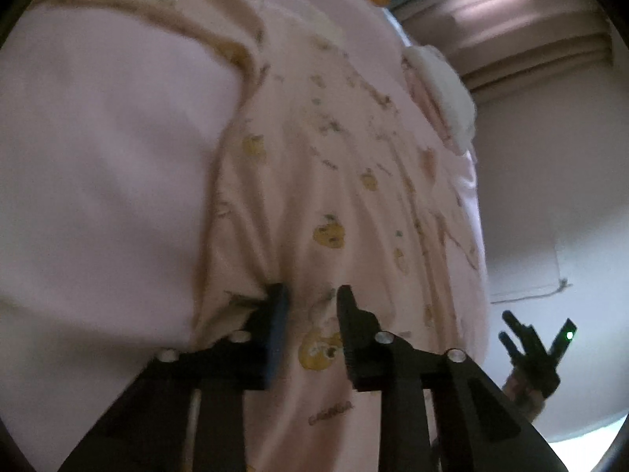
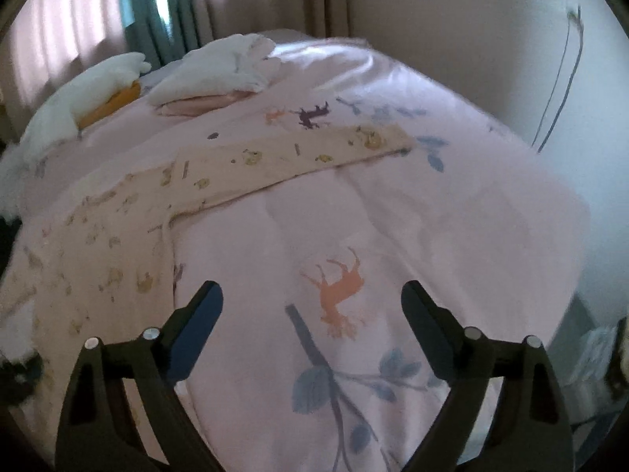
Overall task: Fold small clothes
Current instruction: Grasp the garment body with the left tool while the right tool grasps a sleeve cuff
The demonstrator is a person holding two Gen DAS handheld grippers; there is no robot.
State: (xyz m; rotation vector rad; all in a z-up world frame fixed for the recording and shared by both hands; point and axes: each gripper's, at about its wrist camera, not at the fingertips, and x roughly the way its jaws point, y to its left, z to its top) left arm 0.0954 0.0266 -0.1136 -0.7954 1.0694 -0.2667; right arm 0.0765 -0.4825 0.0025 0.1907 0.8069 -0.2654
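A small cream garment printed with yellow animals [image 1: 334, 181] fills the left wrist view. My left gripper [image 1: 312, 295] is partly closed around a fold of it, the cloth bunched between the fingers. In the right wrist view the same garment [image 2: 165, 192] lies spread on the pink bedspread [image 2: 354, 236], one long part reaching to the upper right. My right gripper [image 2: 310, 295] is open and empty above the bedspread, to the right of the garment. The right gripper also shows at the lower right of the left wrist view [image 1: 534, 338].
A stack of folded white and pink clothes [image 2: 220, 70] lies at the far side of the bed. A white and orange pile [image 2: 98, 94] sits at the far left. Curtains [image 2: 98, 11] hang behind, and a wall with a cable [image 2: 558, 70] stands to the right.
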